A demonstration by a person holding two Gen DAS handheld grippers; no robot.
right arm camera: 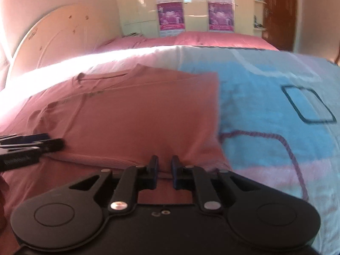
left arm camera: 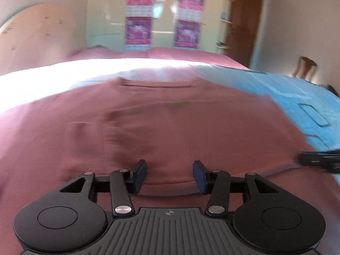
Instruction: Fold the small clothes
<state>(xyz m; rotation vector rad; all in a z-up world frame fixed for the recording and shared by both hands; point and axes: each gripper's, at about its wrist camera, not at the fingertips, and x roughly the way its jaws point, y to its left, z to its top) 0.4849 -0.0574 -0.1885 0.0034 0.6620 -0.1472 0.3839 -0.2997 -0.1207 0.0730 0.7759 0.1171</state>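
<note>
You have one pink garment (right arm camera: 136, 110) laid out in front of you, on one bed sheet (right arm camera: 265, 97) patterned in blue, white and pink. Two grippers work here: the left gripper (left arm camera: 169, 175) and the right gripper (right arm camera: 165, 171), each with two fingers. On the wardrobe behind hang four purple posters (left arm camera: 138, 30). You have one wooden chair (left arm camera: 306, 67) and one brown door (left arm camera: 244, 21).
</note>
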